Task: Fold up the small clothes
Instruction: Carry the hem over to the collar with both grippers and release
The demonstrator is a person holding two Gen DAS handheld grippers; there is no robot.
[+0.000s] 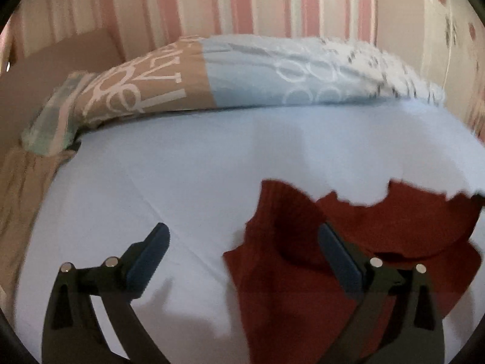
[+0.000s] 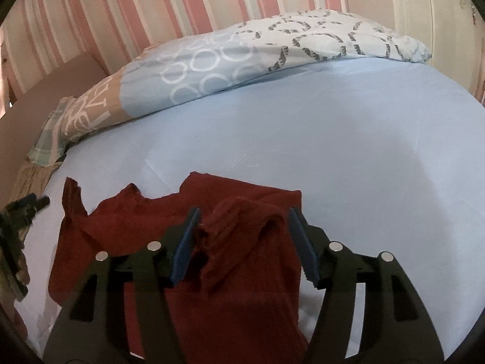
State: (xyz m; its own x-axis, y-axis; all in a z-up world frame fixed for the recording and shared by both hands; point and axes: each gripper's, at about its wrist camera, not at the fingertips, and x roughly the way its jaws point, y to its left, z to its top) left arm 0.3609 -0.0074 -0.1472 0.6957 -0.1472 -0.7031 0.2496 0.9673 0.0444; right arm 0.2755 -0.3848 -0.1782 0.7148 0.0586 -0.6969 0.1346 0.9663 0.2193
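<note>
A dark red knitted garment lies crumpled on the light blue bed sheet. In the left wrist view my left gripper is open, its right finger over the garment's left part and its left finger over bare sheet. In the right wrist view the same garment lies spread to the left, and a bunched fold of it stands between the fingers of my right gripper, which is open and apart from the cloth on both sides. My left gripper shows at the far left edge.
A duvet in blue, white and tan lies bunched along the far side of the bed, against a pink striped wall. A striped pillow end sits at the far left. The bed sheet stretches to the right.
</note>
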